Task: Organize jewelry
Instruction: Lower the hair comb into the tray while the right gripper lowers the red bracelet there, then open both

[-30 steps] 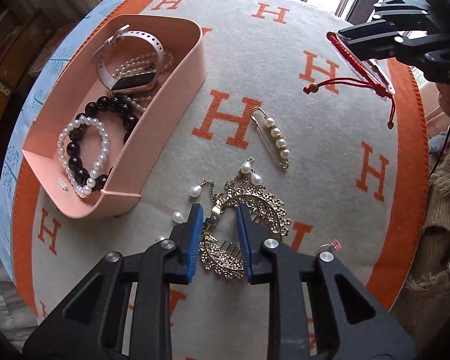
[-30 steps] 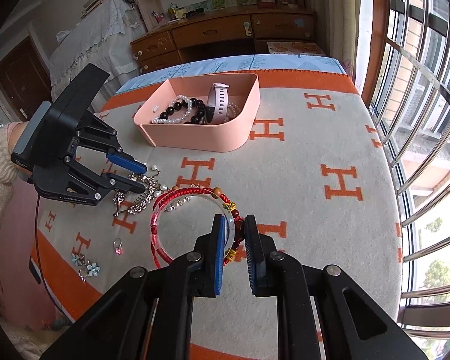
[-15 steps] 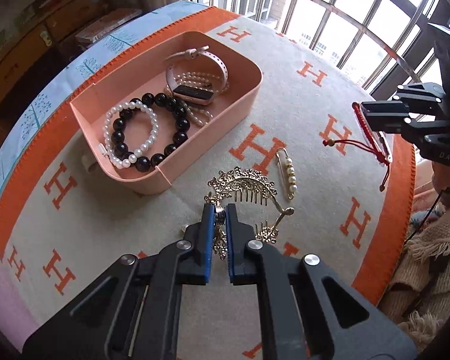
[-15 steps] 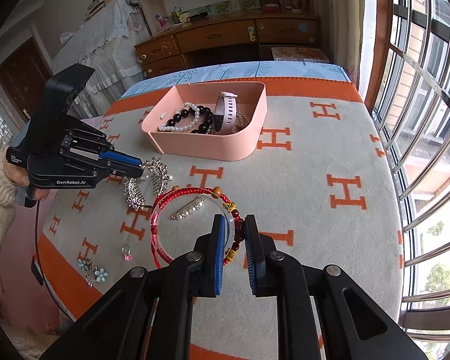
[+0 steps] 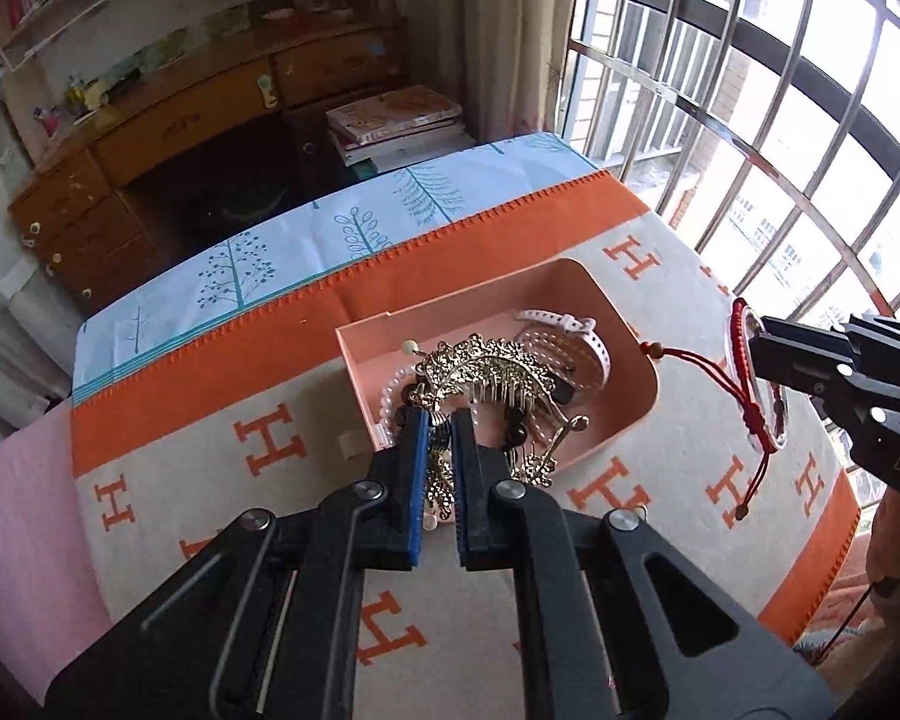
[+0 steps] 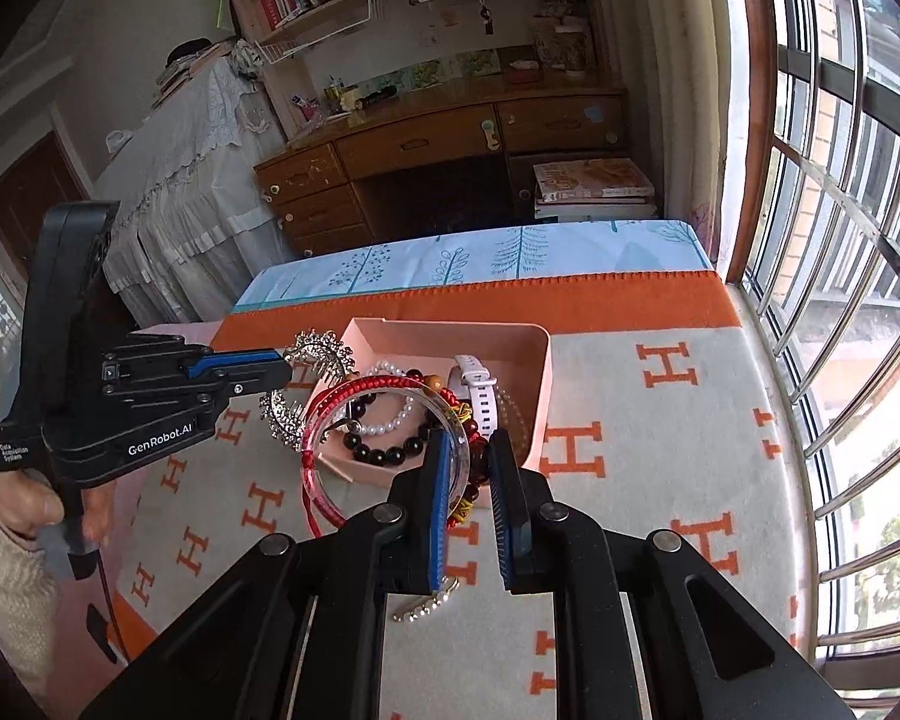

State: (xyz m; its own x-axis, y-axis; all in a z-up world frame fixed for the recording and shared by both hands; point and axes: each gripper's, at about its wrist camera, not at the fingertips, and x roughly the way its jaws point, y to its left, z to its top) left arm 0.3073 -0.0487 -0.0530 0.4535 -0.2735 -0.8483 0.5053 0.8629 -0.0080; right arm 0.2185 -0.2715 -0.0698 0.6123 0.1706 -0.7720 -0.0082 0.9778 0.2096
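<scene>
An orange-bordered H-pattern blanket (image 6: 660, 450) covers the bed, with bare cloth open to the right of the pink tray (image 6: 543, 384) toward the window. The tray holds a white watch (image 6: 480, 396), a pearl bracelet (image 6: 393, 423) and dark beads (image 6: 384, 453). The left gripper (image 5: 437, 420) is clamped on a gold hair comb (image 5: 486, 369) held above the tray's near-left edge. The right gripper (image 6: 469, 444) pinches red bracelets (image 6: 360, 396) over the near rim. A pearl pin (image 6: 420, 609) lies nearer

Bright daylight came through the barred window (image 5: 780, 120), blowing out the panes; fisheye bending curved the edges, and corners were dark.
</scene>
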